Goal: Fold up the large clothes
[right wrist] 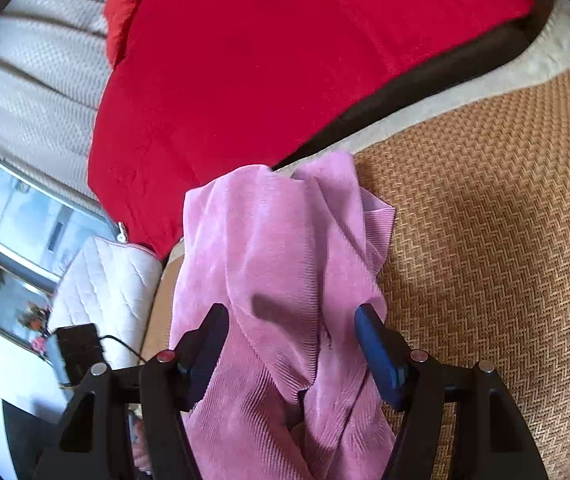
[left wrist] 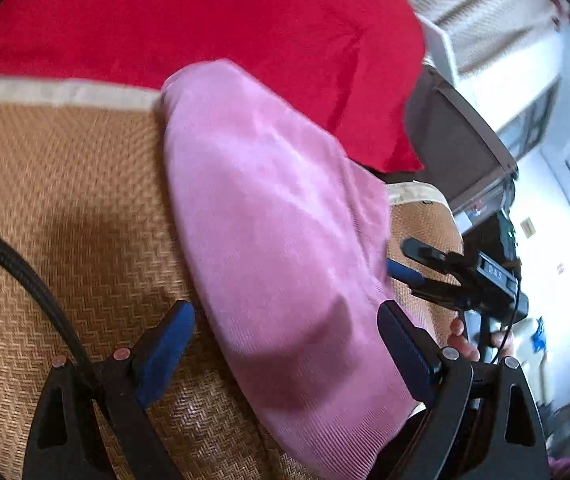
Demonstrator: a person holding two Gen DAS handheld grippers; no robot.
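A pink corduroy garment (left wrist: 269, 216) lies in a long strip on a woven straw mat (left wrist: 65, 184). My left gripper (left wrist: 285, 320) is open, its blue-padded jaws wide apart over the garment's near end. In the right wrist view the same pink garment (right wrist: 285, 264) lies bunched between the open jaws of my right gripper (right wrist: 291, 320), which do not close on it. The right gripper (left wrist: 417, 268) also shows in the left wrist view at the garment's right edge.
A red quilt (left wrist: 205, 20) lies beyond the mat; it also fills the top of the right wrist view (right wrist: 285, 48). A white padded cushion (right wrist: 101, 296) and a window (right wrist: 25, 216) are at the left. A dark bed frame edge (left wrist: 453, 136) runs on the right.
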